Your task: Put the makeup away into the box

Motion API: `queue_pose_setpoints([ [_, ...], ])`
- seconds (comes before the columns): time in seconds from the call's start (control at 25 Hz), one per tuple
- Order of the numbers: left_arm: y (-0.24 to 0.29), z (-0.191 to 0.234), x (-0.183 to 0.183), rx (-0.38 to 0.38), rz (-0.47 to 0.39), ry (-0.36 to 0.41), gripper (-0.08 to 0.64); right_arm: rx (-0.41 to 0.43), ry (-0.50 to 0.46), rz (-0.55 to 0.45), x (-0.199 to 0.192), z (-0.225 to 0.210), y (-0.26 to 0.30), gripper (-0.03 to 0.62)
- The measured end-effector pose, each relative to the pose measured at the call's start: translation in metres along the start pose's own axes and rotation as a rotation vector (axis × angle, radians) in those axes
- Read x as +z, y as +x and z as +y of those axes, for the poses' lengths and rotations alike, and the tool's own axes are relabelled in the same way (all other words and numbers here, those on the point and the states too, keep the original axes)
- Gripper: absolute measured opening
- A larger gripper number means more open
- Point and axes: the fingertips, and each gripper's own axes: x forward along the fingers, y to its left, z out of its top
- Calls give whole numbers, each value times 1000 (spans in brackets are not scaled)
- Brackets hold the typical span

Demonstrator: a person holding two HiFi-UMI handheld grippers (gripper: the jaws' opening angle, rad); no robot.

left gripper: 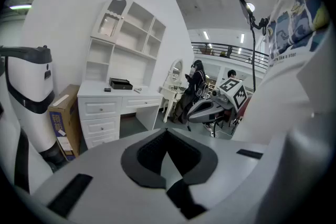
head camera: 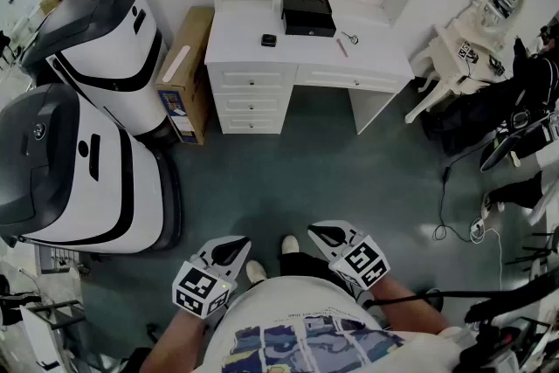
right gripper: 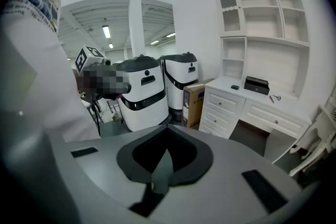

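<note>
Both of your grippers hang close to your body, and nothing is in them: the left gripper [head camera: 232,249] has its fingers [left gripper: 152,157] pressed together, and the right gripper [head camera: 321,233] is closed in the same way with no thing between its fingers [right gripper: 181,157]. The black box [head camera: 307,14] stands far ahead of both fingertips, at the back of the white desk [head camera: 240,31]. The makeup lies in front of it: a small dark piece [head camera: 269,39] and a thin pink stick [head camera: 341,47], both well apart from your fingers. I think the danger is in the pick. The stick lies flat and is thin, so closed or badly aimed fingers can push it away or roll it off the desk edge. Whether the box is open I cannot tell; if it is not, the piece will drop on the lid. On the way, the cable [head camera: 444,214] on the floor, right of your right fingers, can catch your foot.
</note>
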Motion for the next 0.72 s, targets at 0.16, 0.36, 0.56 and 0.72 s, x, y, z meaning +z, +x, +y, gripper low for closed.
queue_pose_setpoints([
  [0.16,24,-14,25,-41,-16,40,14,-34,11,-11,-1,-21,-13,25],
  [0.36,50,-20,45,-55,-5,75,14,-50,34,-34,-3,-46,-23,25],
  [0.56,75,-23,63,-47,2,71,14,-47,47,-51,-5,-77,-30,25],
  [0.72,97,-22,76,-33,5,84,14,-37,47,-62,-7,-104,-33,25],
])
